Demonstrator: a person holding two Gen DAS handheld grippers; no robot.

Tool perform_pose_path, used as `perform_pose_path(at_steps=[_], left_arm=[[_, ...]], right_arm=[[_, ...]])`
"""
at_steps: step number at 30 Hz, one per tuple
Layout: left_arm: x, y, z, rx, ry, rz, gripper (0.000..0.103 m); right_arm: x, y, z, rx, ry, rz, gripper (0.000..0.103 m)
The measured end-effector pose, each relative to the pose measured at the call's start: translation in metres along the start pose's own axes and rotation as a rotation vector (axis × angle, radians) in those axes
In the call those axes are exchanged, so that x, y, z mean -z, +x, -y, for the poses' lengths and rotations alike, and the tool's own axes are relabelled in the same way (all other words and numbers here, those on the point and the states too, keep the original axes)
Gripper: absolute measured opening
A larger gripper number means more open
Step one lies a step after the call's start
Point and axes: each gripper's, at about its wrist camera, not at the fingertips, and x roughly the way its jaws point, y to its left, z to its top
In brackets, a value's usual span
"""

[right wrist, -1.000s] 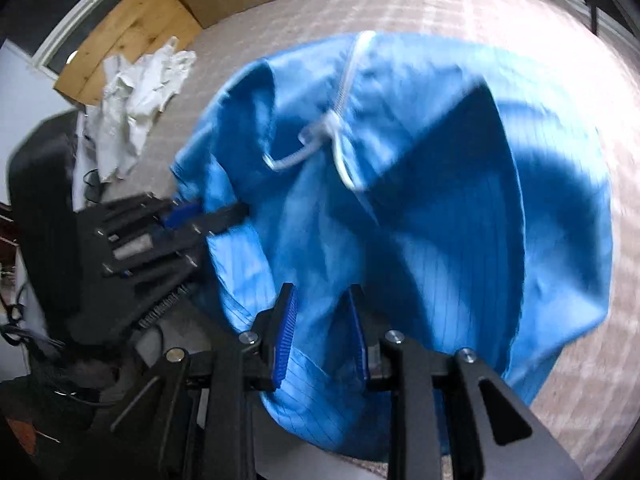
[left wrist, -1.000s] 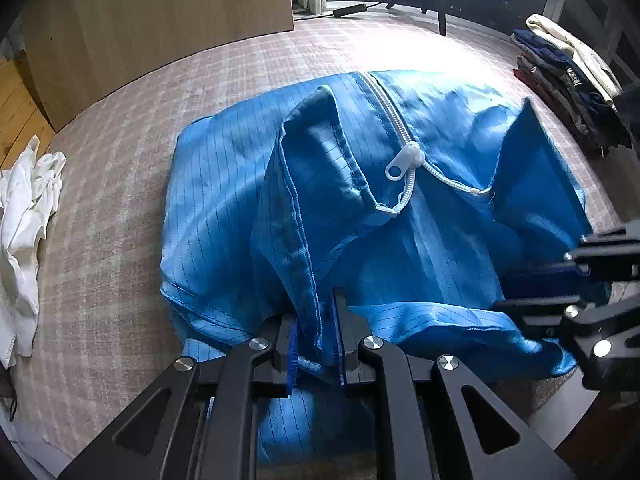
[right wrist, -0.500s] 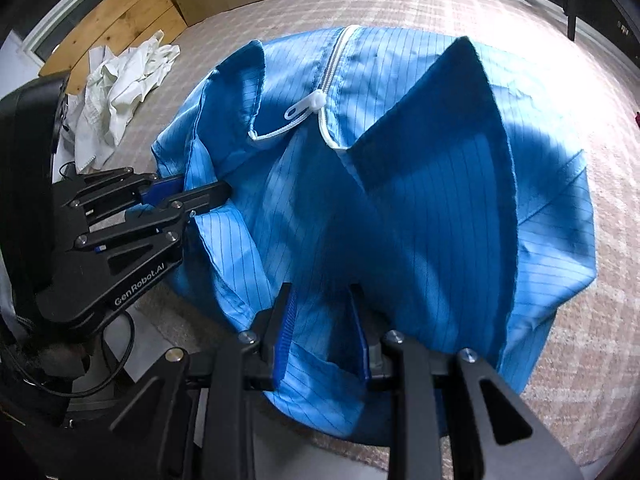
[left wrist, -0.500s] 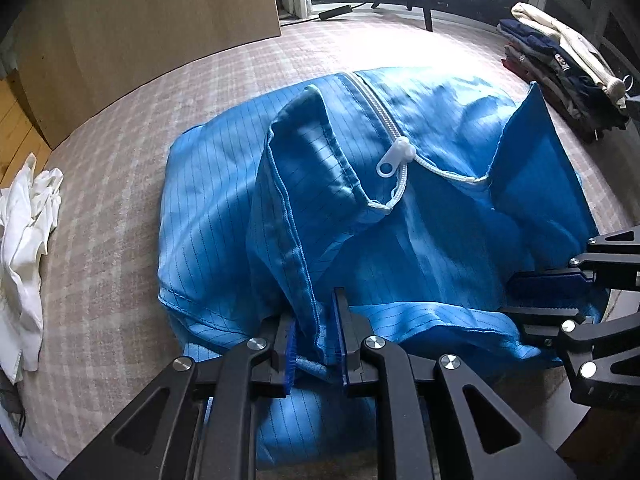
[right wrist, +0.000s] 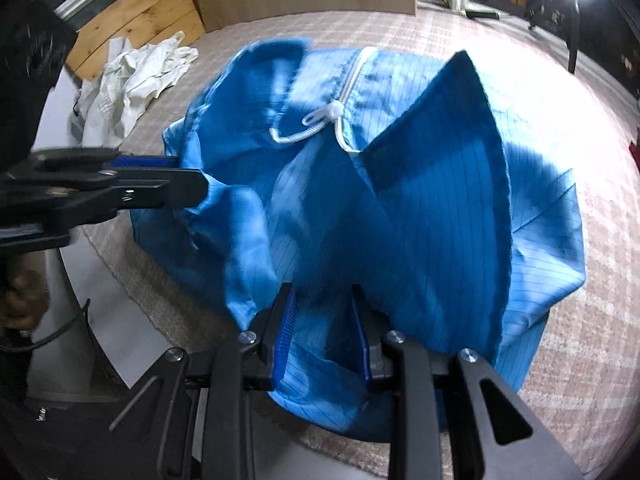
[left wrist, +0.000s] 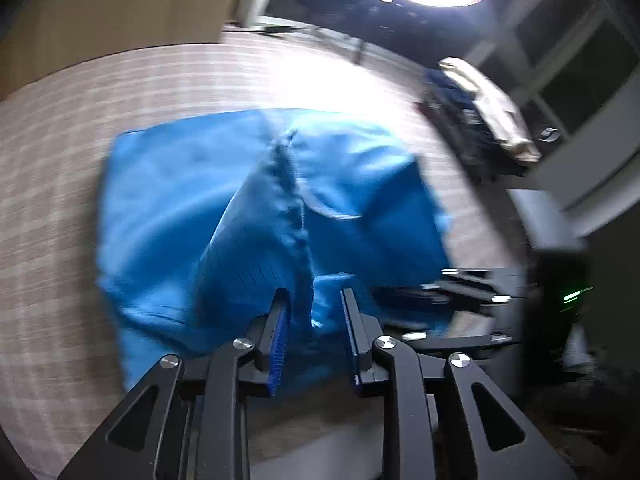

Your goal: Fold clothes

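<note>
Left gripper (left wrist: 314, 334), jaws just opened with a blue jacket (left wrist: 260, 200) fold loose between them, risks dropping it; right gripper (right wrist: 324, 334) is clamped on the hem

Blue zip-front garment (right wrist: 400, 208), bunched on the checked surface (right wrist: 560, 340)

Thin pinstriped fabric, with a white zipper (right wrist: 352, 80) partly open and its pull lying mid-chest. One flap stands up in a peak on the right; the near hem hangs over the surface's near edge.
</note>
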Motion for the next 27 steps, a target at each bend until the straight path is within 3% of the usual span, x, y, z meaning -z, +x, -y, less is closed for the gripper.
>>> perform_pose_path(at_steps=[3, 8, 12, 15, 19, 21, 25, 27], left_arm=[[-0.011, 0.001, 0.001, -0.003, 0.016, -0.01, 0.025], [-0.017, -0.02, -0.009, -0.163, 0.075, -0.023, 0.029], [-0.008, -0.022, -0.031, -0.256, 0.06, -0.115, 0.029], [-0.006, -0.042, -0.027, -0.26, 0.047, -0.091, 0.029], [-0.016, -0.059, 0.008, -0.217, 0.093, -0.046, 0.029], [-0.023, -0.056, 0.03, -0.193, 0.144, -0.041, 0.03], [-0.038, -0.02, 0.059, -0.166, 0.259, -0.127, 0.035], [-0.041, 0.003, 0.065, -0.165, 0.322, -0.202, 0.045]], right_arm=[[0.004, -0.005, 0.002, -0.008, -0.039, 0.014, 0.026], [0.008, -0.021, 0.006, -0.041, -0.094, 0.016, 0.026], [0.012, -0.042, 0.023, -0.07, -0.094, 0.009, 0.026], [0.013, -0.074, 0.044, -0.135, -0.025, 0.07, 0.027], [0.003, -0.098, 0.069, -0.12, 0.067, 0.153, 0.049], [-0.003, -0.1, 0.081, -0.107, 0.111, 0.17, 0.049], [-0.024, -0.08, 0.101, -0.147, 0.199, 0.072, 0.049], [-0.031, -0.07, 0.101, -0.153, 0.181, 0.017, 0.049]])
